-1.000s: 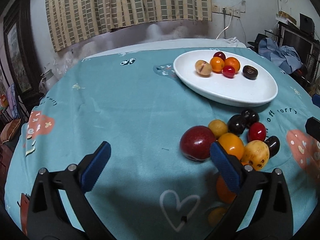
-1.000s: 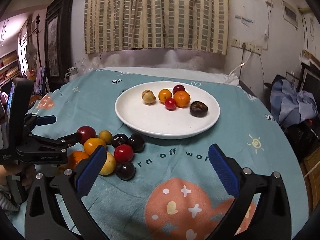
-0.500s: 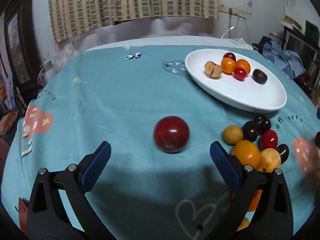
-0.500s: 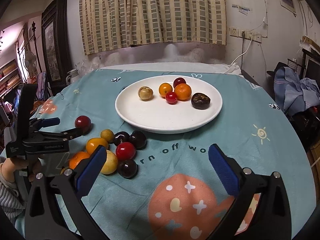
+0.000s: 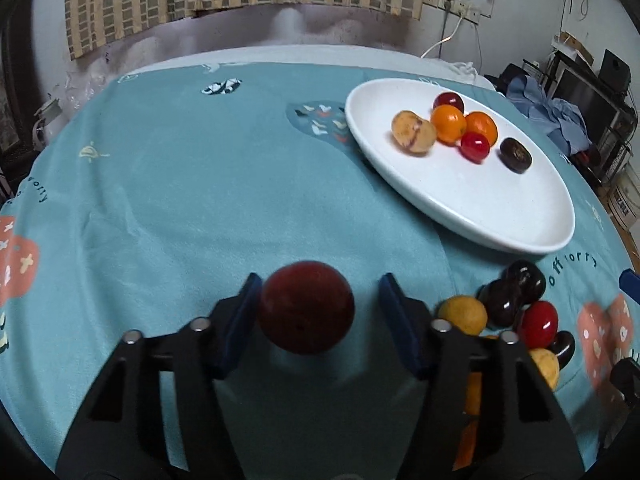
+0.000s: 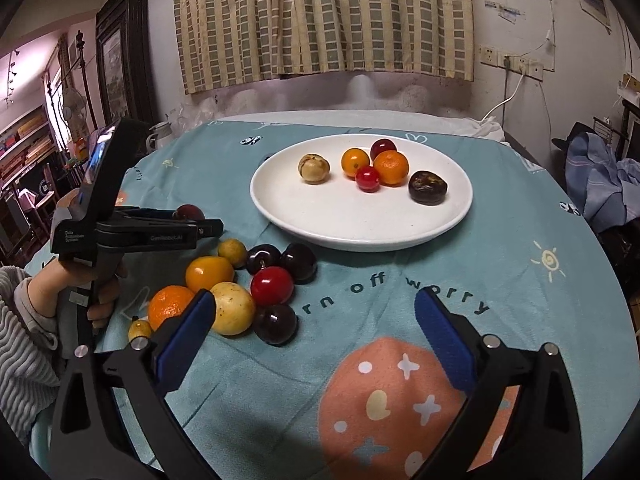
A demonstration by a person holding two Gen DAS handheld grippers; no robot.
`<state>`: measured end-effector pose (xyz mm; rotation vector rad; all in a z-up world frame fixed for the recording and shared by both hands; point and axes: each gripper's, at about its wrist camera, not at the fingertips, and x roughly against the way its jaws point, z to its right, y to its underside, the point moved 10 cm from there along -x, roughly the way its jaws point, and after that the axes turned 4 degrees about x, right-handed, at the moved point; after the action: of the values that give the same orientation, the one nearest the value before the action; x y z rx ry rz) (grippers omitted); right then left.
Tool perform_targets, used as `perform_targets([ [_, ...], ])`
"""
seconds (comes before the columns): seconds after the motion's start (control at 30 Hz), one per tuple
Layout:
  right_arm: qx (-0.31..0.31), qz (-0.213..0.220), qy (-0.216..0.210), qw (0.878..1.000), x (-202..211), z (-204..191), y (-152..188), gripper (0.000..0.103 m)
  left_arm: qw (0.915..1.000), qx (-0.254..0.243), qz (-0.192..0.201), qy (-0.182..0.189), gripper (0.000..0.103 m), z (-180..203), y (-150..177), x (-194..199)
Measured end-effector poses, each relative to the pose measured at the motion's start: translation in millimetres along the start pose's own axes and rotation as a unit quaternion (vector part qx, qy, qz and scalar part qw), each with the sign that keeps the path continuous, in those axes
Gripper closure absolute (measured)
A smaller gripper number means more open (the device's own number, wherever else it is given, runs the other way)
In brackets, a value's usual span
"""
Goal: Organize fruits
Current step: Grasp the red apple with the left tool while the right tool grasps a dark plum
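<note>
Where left claw (image 5: 320, 312) flanks it, dark red fruit (image 5: 306, 307) half-hidden.

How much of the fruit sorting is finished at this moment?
Done: six fruits lie on the white plate. In hand: the left tool has been closing around the dark red fruit; its right pad stands clear. Left: the fruit pile on the cloth.

Dark red round fruit (image 5: 306, 307): matte skin, on the teal cloth, apart from the others. White oval plate (image 6: 448, 216): holds six small fruits, tan, two orange, two red, one dark brown. Loose cluster (image 6: 240, 280) near the plate's edge: orange, yellow, red and near-black fruits, touching.
</note>
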<state>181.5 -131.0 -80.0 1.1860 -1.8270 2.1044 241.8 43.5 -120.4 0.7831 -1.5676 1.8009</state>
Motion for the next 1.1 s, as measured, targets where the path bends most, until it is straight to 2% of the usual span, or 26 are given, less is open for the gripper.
perform_targets([
  [0.1, 0.005, -0.007, -0.010, 1.000, -2, -5, 3, 0.013, 1.0000, 0.001, 0.000, -0.001, 0.055, -2, 4, 3],
  [0.13, 0.010, -0.010, -0.014, 1.000, -3, -8, 4, 0.015, 1.0000, 0.002, 0.002, -0.004, 0.061, -3, 4, 4],
  [0.2, 0.018, -0.017, -0.022, 0.999, -6, -14, 6, 0.023, 0.9999, 0.010, 0.005, -0.001, 0.061, -5, 4, 5],
  [0.33, 0.042, -0.046, -0.033, 0.998, -17, -28, 15, 0.032, 0.9998, 0.015, 0.011, -0.005, 0.061, -6, 4, 8],
  [0.47, 0.028, -0.072, -0.054, 0.996, -25, -29, 23, 0.055, 0.9999, 0.009, 0.009, -0.006, 0.061, -4, 7, 10],
  [0.5, 0.015, -0.075, -0.059, 0.995, -26, -26, 24, 0.058, 0.9999, 0.009, 0.007, -0.006, 0.061, -3, 8, 9],
  [0.63, -0.019, -0.075, -0.060, 0.995, -25, -13, 25, 0.062, 0.9999, 0.011, 0.006, -0.004, 0.061, -4, 8, 8],
  [0.77, -0.016, -0.095, -0.064, 0.993, -36, -22, 26, 0.063, 0.9999, 0.004, 0.004, -0.010, 0.061, -2, 9, 7],
  [0.87, -0.012, -0.101, -0.065, 0.993, -43, -28, 25, 0.073, 1.0000, 0.004, 0.002, -0.007, 0.061, -3, 9, 7],
  [1.1, -0.012, -0.079, -0.068, 0.995, -31, -24, 21, 0.076, 0.9999, -0.001, 0.012, 0.008, 0.061, 2, 9, 14],
])
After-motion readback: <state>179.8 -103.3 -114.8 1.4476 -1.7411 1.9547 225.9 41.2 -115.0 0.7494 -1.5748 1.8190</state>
